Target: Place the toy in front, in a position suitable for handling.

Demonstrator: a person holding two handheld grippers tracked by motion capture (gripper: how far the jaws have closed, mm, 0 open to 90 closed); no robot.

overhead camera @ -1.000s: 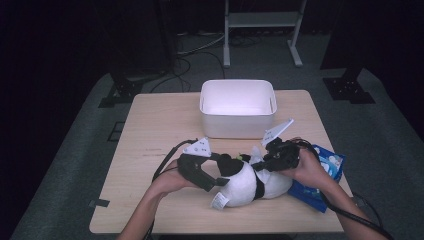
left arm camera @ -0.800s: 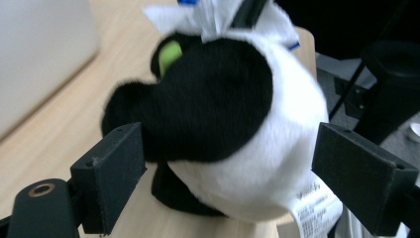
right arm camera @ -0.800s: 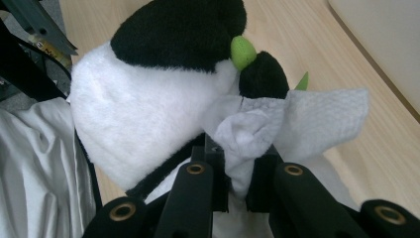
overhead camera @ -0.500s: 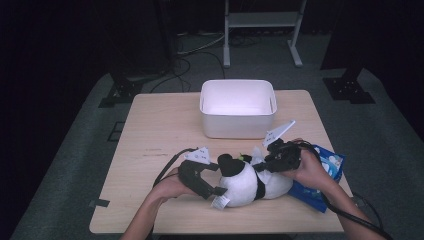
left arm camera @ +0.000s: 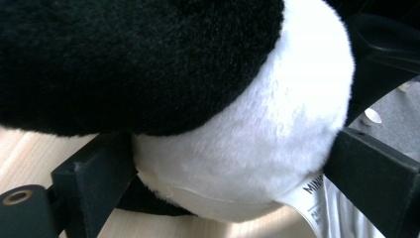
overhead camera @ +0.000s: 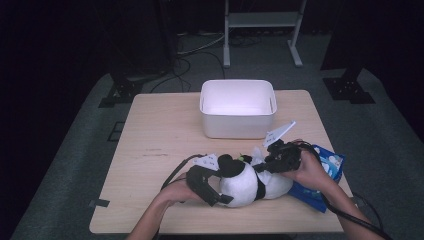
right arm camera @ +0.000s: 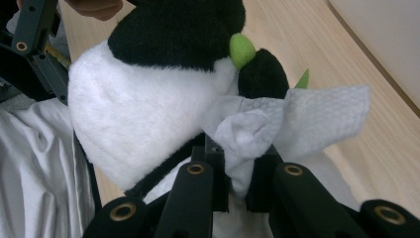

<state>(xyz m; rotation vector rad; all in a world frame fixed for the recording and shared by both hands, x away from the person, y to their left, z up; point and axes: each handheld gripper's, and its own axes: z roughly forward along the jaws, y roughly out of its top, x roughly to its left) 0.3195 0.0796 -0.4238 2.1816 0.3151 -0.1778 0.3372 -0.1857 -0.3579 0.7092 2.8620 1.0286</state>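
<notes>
The right hand-held gripper (right arm camera: 236, 186) is pinching a white wet wipe (right arm camera: 292, 121) between its closed jaws, the loose end of the cloth flaring out past the tips and lying against the plush panda (overhead camera: 250, 182). The left hand-held gripper (overhead camera: 212, 187) is clamping the toy from the other side: its jaws are standing wide apart around the panda's white, rounded end and pressing into the fur on both flanks.

The panda is lying on its side near the front edge of the bench (overhead camera: 160, 135), its long axis running left to right between the two hands. From the right hand-held gripper the toy is sitting straight ahead and touching the wipe, so that hand is the nearer one for rubbing, while the left one looks to be steadying the toy.

The right gripper view is showing a small green piece (right arm camera: 241, 49) by the black ear. The left gripper view is giving the sewn-in label (left arm camera: 317, 198) under the panda's body. From the high view I am seeing the white plastic bin (overhead camera: 238, 107) farther back on the bench, well apart from the toy, and the blue wipes packet (overhead camera: 327, 165) just beside the right hand.
</notes>
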